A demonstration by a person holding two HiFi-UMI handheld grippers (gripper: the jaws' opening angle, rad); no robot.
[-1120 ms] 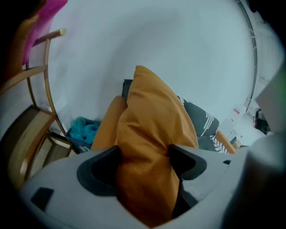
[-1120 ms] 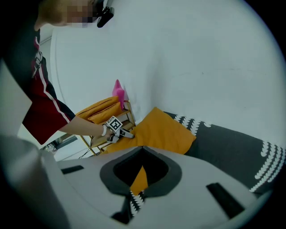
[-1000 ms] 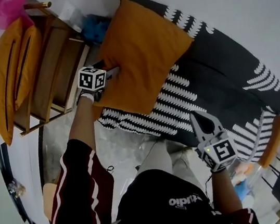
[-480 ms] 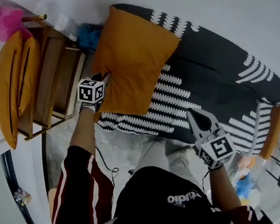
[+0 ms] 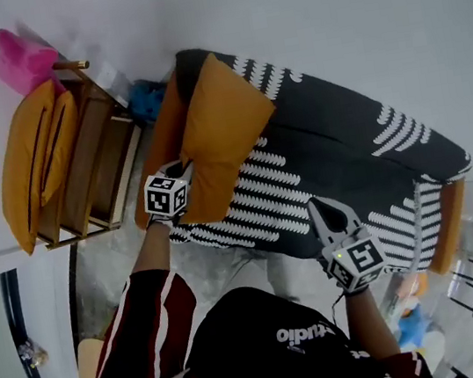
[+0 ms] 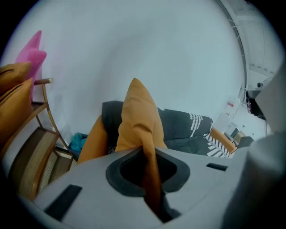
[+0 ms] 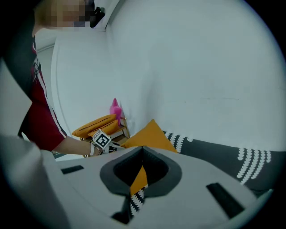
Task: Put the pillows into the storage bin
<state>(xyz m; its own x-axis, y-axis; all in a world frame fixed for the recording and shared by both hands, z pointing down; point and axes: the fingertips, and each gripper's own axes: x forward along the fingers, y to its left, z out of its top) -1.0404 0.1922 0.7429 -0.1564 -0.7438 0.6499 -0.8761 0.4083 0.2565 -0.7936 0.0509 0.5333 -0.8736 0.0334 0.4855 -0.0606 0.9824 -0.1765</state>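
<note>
Two grippers in view – left gripper [image 5: 183, 169] has just been closing and pinches the edge of an orange pillow [image 5: 225, 127] tilted at the left end of the sofa [image 5: 344, 135]. Right gripper [image 5: 319, 209] closed, empty, over the sofa front. Two more pillows [image 5: 29, 163] stand on edge in the wooden rack [image 5: 103, 160] at left – well apart from the held one

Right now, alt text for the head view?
The left claw, jaws just closing, pinches the edge of an orange pillow over a patterned sofa. The right claw is shut, empty. Two more pillows stand in a wooden rack.
</note>
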